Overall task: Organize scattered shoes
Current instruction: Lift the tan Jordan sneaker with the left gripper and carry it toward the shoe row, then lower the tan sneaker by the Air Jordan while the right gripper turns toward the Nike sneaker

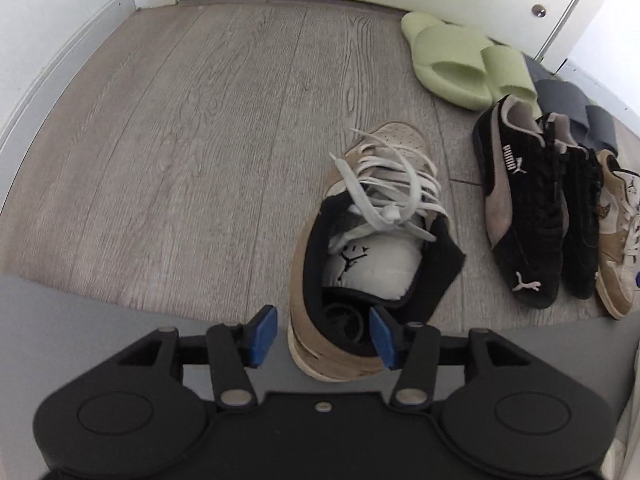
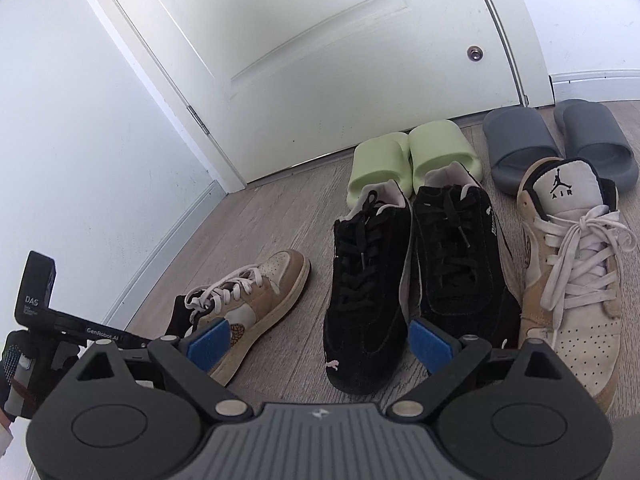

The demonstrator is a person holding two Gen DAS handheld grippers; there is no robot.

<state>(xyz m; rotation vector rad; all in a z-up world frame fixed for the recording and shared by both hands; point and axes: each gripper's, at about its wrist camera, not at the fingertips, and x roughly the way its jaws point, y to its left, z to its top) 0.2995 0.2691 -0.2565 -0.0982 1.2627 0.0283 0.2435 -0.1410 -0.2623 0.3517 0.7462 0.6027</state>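
A tan and white sneaker [image 1: 308, 320] with loose white laces stands on its sole on the wood floor [image 1: 180, 160]. My left gripper [image 1: 322, 336] is open over its heel. One blue pad sits just outside the heel and the other at the black collar, and neither presses on it. The same sneaker [image 2: 272, 292] shows at the left of the right wrist view. Its mate [image 2: 572, 280] stands at the right of a black pair [image 2: 372, 280]. My right gripper [image 2: 320, 344] hangs open near that pair's toes, holding nothing.
Green slides [image 2: 400, 156] and grey slides [image 2: 560, 140] lie in front of the white door [image 2: 280, 40]. A white wall with a baseboard [image 1: 60, 60] runs along the left. The left gripper's body [image 2: 40, 312] shows at the left edge of the right wrist view.
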